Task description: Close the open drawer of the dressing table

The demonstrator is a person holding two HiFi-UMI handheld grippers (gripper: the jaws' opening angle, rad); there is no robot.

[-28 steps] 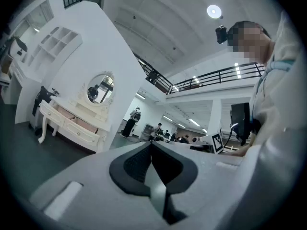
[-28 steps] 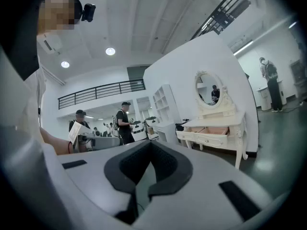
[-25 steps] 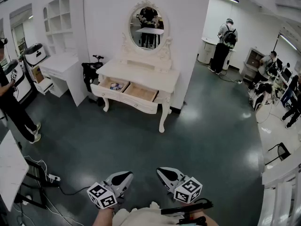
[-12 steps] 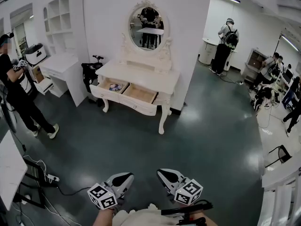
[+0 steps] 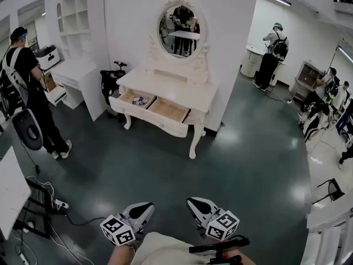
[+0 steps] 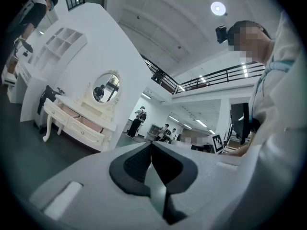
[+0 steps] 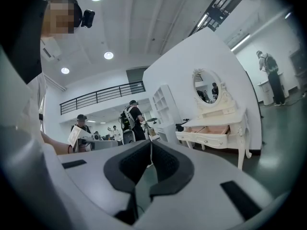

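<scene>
- I hold my left gripper (image 5: 147,206) and right gripper (image 5: 191,201) low in front of me, side by side over the dark floor (image 5: 165,170), both pointing forward.
- In the left gripper view, the left gripper (image 6: 150,145) is clenched, its dark pads pressed together at the tips with nothing between them.
- In the right gripper view, the right gripper (image 7: 150,144) is likewise clenched and empty.
- The white dressing table (image 5: 172,89) stands well apart from both grippers, against a white wall, with an oval mirror (image 5: 181,31) above its worktop.
- Its open drawer (image 5: 164,110) is pulled out towards me, showing a pale wood inside. A small item (image 5: 138,100), too small to identify, lies in its left part.
- A person in black (image 5: 33,93) stands at the left, near a white desk (image 5: 74,73).
</scene>
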